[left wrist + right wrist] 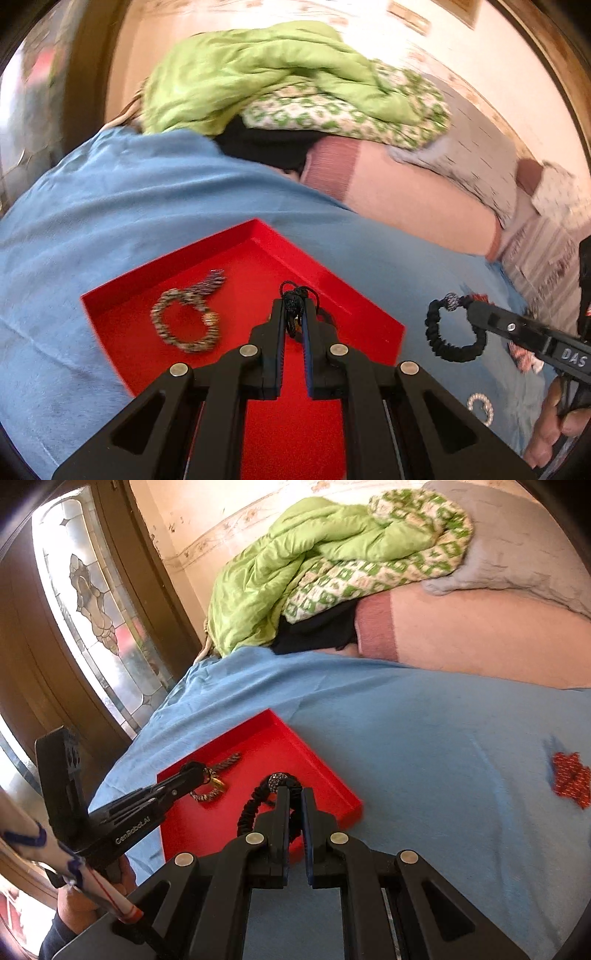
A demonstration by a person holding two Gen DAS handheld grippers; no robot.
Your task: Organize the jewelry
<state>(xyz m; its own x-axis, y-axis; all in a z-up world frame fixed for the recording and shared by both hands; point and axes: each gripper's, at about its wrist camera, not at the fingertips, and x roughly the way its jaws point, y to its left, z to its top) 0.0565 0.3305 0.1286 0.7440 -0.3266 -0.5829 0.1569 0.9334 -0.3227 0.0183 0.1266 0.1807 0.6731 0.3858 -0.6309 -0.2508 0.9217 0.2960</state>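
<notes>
Left wrist view looks down on a red tray (258,258) lying on a blue sheet (110,221), with the left gripper (294,314) over the tray and its fingers clenched on a black cord piece (293,295) whose loops poke out above the tips. A speckled bracelet (184,321) lies flat in the tray's left part, clear of the gripper. To the right, beyond the tray's edge, the right gripper (466,303) grasps a black bracelet (452,332) that hangs in a loop over the sheet, a sparkly bead at its top. A small white ring of beads (480,408) lies on the sheet below it, and a red patterned piece (524,356) shows behind the gripper's body. Right wrist view shows the right gripper (293,794) pinching the black bracelet (247,812) above the tray's (332,794) near right rim, while the left gripper (201,771) reaches in from the left over the speckled bracelet (207,795). A red beaded item (570,779) lies well apart on the sheet (406,738) at right. Green bedding (295,572) is heaped at the far end.
</notes>
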